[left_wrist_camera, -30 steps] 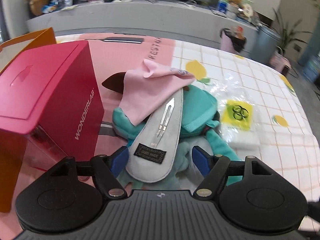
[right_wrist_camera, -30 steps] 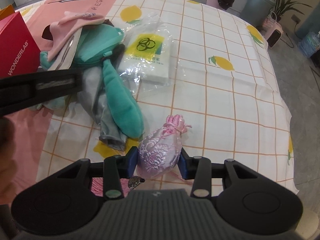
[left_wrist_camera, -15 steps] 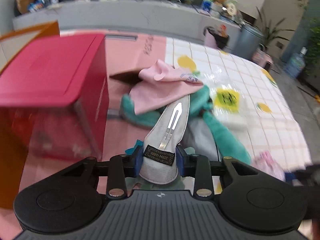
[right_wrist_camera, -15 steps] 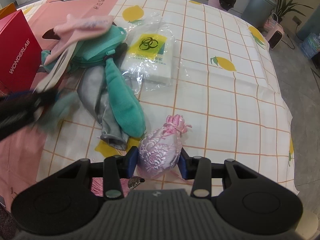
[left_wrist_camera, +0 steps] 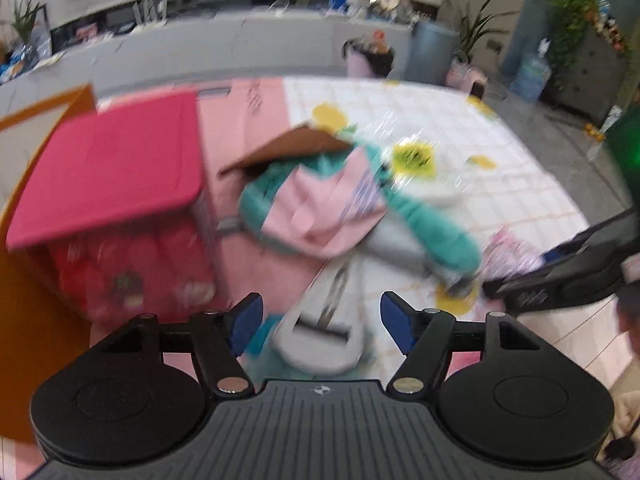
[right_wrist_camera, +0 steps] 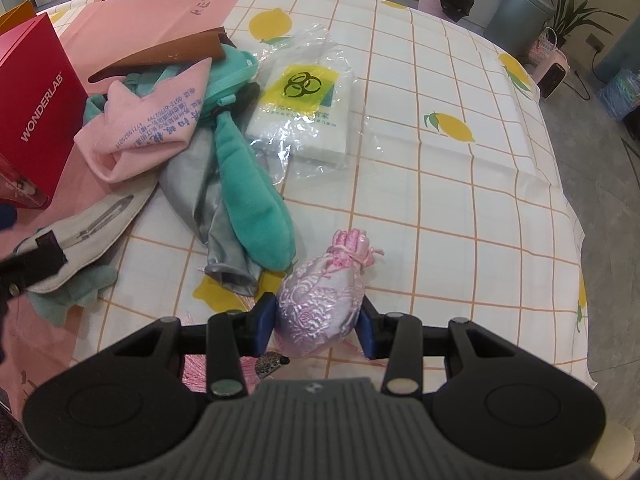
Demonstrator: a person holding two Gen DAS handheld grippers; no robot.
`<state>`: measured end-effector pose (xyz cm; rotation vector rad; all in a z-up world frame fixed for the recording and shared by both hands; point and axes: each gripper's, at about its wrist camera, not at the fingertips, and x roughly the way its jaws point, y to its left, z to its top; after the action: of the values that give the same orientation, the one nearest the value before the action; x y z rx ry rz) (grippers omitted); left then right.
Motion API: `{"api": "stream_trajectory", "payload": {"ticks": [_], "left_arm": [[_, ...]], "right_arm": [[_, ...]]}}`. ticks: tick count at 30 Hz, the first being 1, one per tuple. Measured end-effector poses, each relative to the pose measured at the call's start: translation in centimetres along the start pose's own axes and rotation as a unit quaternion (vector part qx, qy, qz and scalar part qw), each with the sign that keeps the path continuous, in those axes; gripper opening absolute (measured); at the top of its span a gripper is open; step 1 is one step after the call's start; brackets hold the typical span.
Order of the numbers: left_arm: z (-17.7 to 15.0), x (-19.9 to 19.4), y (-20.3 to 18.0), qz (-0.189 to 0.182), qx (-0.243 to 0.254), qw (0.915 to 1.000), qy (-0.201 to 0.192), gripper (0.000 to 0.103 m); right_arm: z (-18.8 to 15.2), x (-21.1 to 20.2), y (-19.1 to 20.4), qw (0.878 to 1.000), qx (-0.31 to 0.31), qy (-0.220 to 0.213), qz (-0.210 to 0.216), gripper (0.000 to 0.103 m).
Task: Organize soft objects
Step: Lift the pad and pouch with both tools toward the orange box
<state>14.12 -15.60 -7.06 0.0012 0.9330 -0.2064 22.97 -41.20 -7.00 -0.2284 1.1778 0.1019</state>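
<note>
Right gripper (right_wrist_camera: pixel 316 330) pinching a pink brocade pouch (right_wrist_camera: pixel 320 306) at the near edge of the lemon-print surface (right_wrist_camera: pixel 460 184). Left gripper (left_wrist_camera: pixel 321 322) spread wide, jaws just opened, gray felt case (left_wrist_camera: pixel 324 326) lying loose between them without touching the pads. Beside it, a heap of teal plush (right_wrist_camera: pixel 248 196), pink cloth (right_wrist_camera: pixel 148 124) and gray fabric (right_wrist_camera: pixel 192 184); red box (right_wrist_camera: pixel 32 116) at left, bagged white packet (right_wrist_camera: pixel 304 116) beyond.

The left gripper (left_wrist_camera: pixel 321 326) has just opened and let go the grey pouch (left_wrist_camera: pixel 320 334) (dragged off the pile), and the pink cloth (right_wrist_camera: pixel 148 122) slid down.
</note>
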Motion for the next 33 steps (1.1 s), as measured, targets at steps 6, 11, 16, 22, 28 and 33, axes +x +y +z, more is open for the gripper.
{"api": "stream_trajectory", "payload": {"ticks": [6, 11, 16, 22, 28, 33], "left_arm": [[1.8, 0.9, -2.1, 0.011, 0.062, 0.9979, -0.012, 0.083], [1.6, 3.9, -2.1, 0.011, 0.091, 0.9939, 0.061, 0.075], [1.3, 5.1, -0.8, -0.003, 0.071, 0.9945, 0.077, 0.057], [1.6, 5.0, 0.0, -0.007, 0.052, 0.9952, 0.082, 0.048], [1.4, 4.2, 1.0, -0.019, 0.028, 0.9952, 0.092, 0.046], [1.2, 2.9, 1.2, -0.017, 0.032, 0.9960, 0.082, 0.046]], "right_arm": [[0.0, 0.0, 0.0, 1.000, -0.003, 0.000, 0.001, 0.042], [0.0, 0.1, 0.2, 1.000, -0.008, 0.001, 0.001, 0.043], [0.0, 0.1, 0.3, 1.000, -0.011, 0.002, 0.005, 0.042], [-0.3, -0.3, -0.1, 1.000, -0.005, 0.001, 0.010, 0.041], [-1.6, -0.6, -2.2, 0.999, 0.044, 0.002, 0.016, 0.041], [-2.1, -2.2, -3.7, 0.994, 0.099, -0.025, 0.033, 0.041]]}}
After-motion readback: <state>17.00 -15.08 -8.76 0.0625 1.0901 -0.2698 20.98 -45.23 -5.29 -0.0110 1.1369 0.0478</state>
